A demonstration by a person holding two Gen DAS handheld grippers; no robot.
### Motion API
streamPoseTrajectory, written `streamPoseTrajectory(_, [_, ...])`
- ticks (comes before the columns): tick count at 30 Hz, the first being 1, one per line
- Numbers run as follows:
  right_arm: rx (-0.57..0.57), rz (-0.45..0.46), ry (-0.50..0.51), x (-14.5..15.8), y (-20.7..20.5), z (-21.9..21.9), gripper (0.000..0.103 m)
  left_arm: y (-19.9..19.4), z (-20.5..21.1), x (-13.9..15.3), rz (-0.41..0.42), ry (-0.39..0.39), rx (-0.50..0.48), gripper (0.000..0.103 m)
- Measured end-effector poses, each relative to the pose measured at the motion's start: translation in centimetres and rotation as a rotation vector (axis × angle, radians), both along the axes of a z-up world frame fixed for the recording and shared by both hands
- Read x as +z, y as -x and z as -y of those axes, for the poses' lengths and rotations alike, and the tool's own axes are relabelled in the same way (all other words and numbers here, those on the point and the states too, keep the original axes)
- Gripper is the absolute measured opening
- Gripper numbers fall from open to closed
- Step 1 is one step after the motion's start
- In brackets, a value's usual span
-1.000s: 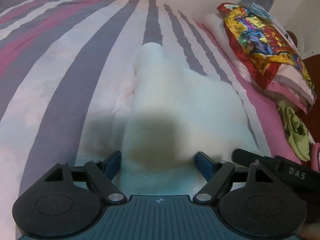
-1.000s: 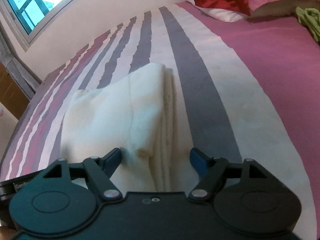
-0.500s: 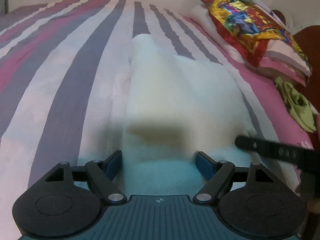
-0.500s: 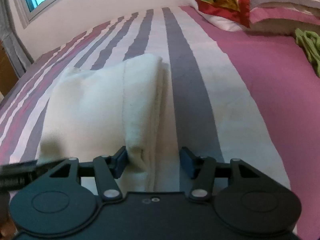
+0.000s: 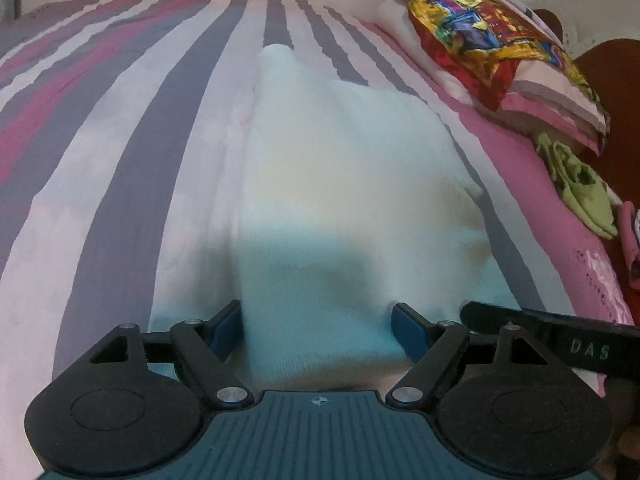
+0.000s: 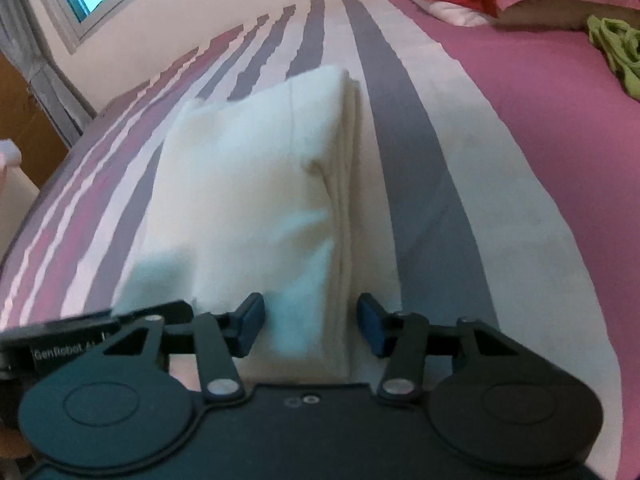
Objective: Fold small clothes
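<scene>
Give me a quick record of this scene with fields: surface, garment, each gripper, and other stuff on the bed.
surface: striped bed cover, with a pink part on the right
garment: white cloth, folded, layered edge on its right side in the right wrist view
left gripper: jaws wide, cloth's near end between them, pads not pressing
right gripper: jaws closing around the cloth's folded edge, pads not yet pinching
other items: green garment on the pink part; colourful cloth on the pillows
</scene>
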State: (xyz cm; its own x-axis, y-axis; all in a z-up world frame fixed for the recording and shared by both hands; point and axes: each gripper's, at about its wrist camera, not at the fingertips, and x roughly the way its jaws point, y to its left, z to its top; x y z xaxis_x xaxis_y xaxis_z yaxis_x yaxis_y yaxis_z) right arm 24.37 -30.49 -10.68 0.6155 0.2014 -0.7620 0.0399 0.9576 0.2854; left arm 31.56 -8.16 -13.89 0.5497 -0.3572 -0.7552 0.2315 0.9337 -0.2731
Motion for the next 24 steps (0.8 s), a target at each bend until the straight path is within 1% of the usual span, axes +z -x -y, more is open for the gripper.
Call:
streamPoseTrajectory(3, [0.004,-0.007,0.002,0.4,0.3,0.0,0.048,-0.1,-0.2,0.9,-0.004,0.005,0.016,0.079])
streamPoseTrajectory(5, [-0.009,0.009,-0.019,1.2,0.4,0.2,0.051,-0.5,-0.3,1.6,0.018,-0.009,0.027,0.079])
streamPoseTrajectory(6, [-0.011,0.023,-0.037,1.6,0.1,0.4,0.061,-0.7,-0.3,2.0,0.031,-0.015,0.030,0.079])
streamPoseTrajectory(7, [-0.015,0.033,-0.050,1.9,-0.3,0.6,0.068,-1.2,-0.4,2.2,0.036,-0.017,0.030,0.079])
streamPoseTrajectory(9, [-0.026,0.054,-0.056,2.5,-1.4,0.8,0.069,-2.5,-0.5,2.5,0.026,-0.019,0.041,0.079])
streamPoseTrajectory(14, [-0.053,0.066,-0.094,2.6,-4.5,1.5,0.073,-5.5,-0.9,2.0,-0.013,0.013,0.088,0.079])
streamPoseTrajectory(21, [-0.081,0.039,-0.126,0.9,-7.9,2.1,0.074,-8.3,-0.1,0.5,-0.028,0.021,0.086,0.079])
streamPoseTrajectory(24, [-0.077,0.022,-0.157,-0.1,-8.7,2.2,0.072,-9.2,0.1,0.0,-0.034,0.052,0.077,0.079])
